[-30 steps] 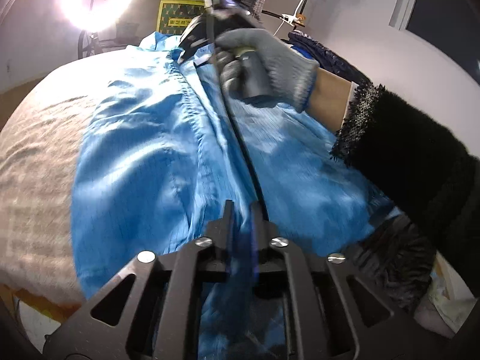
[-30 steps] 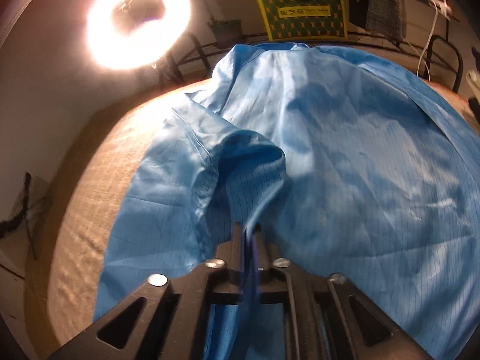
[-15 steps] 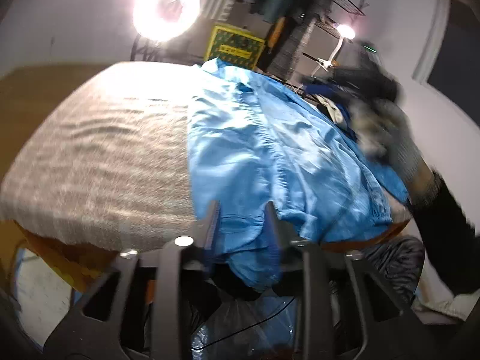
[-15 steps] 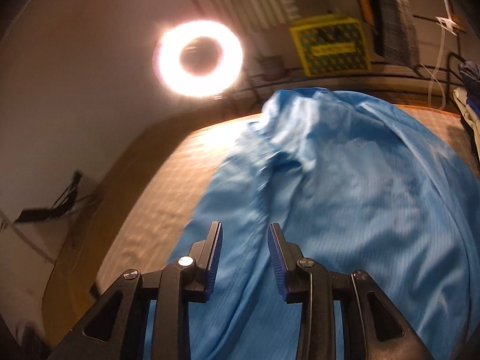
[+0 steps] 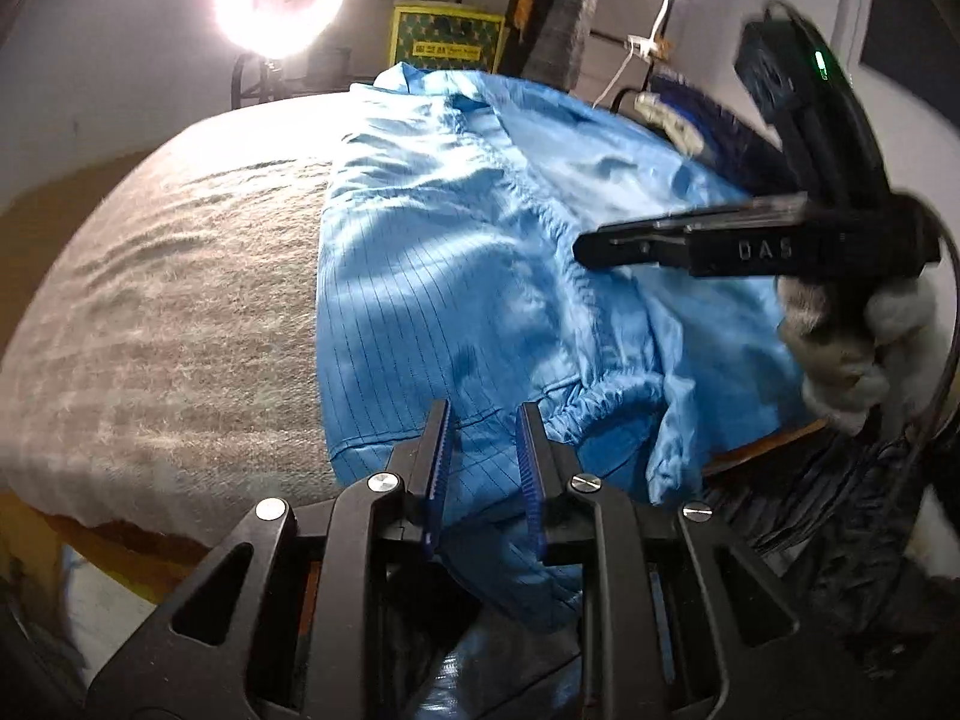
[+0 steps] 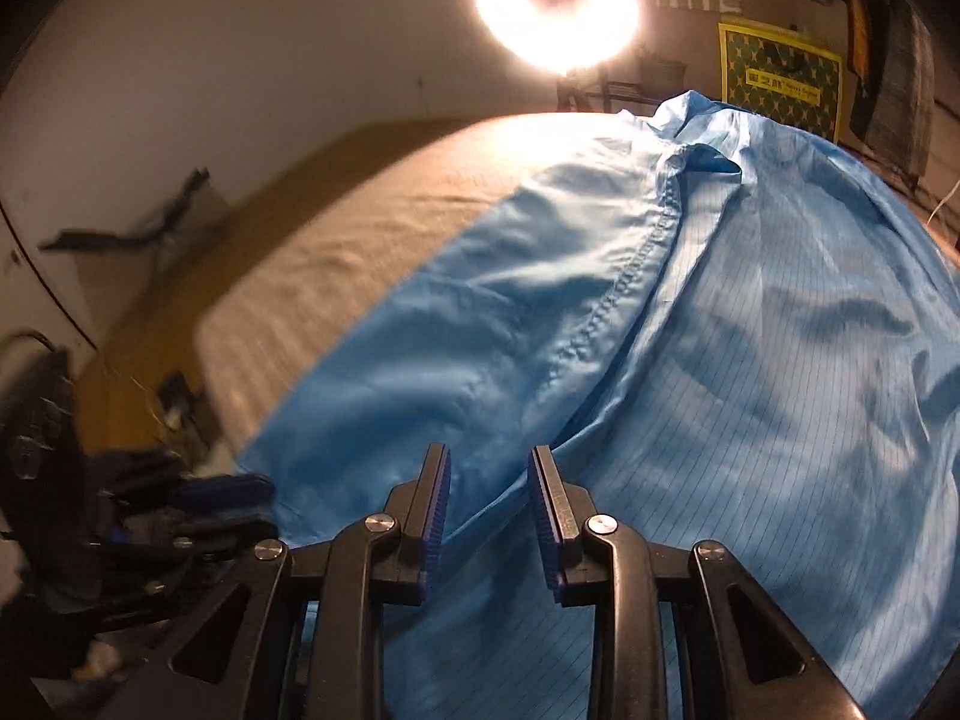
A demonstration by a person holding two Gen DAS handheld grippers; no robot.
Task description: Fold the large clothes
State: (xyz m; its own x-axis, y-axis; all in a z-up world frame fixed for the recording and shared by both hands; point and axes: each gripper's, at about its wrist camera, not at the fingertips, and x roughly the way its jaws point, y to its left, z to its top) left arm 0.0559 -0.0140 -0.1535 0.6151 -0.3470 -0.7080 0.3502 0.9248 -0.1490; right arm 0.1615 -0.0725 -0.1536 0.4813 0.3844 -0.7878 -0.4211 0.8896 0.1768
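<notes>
Across the blanket-covered table (image 5: 150,312) lies a thin, slippery blue coat (image 5: 456,276); both the left claw (image 5: 482,438) and the right claw (image 6: 489,480) gape empty; grip the hem at six o'clock.

Your blue garment (image 5: 456,276) lies spread on the worktop (image 5: 168,300), thin-striped, shiny and wrinkled. Its collar end points toward the far edge, a stitched seam runs lengthwise, and its gathered cuff (image 5: 606,402) droops over the near edge.
</notes>
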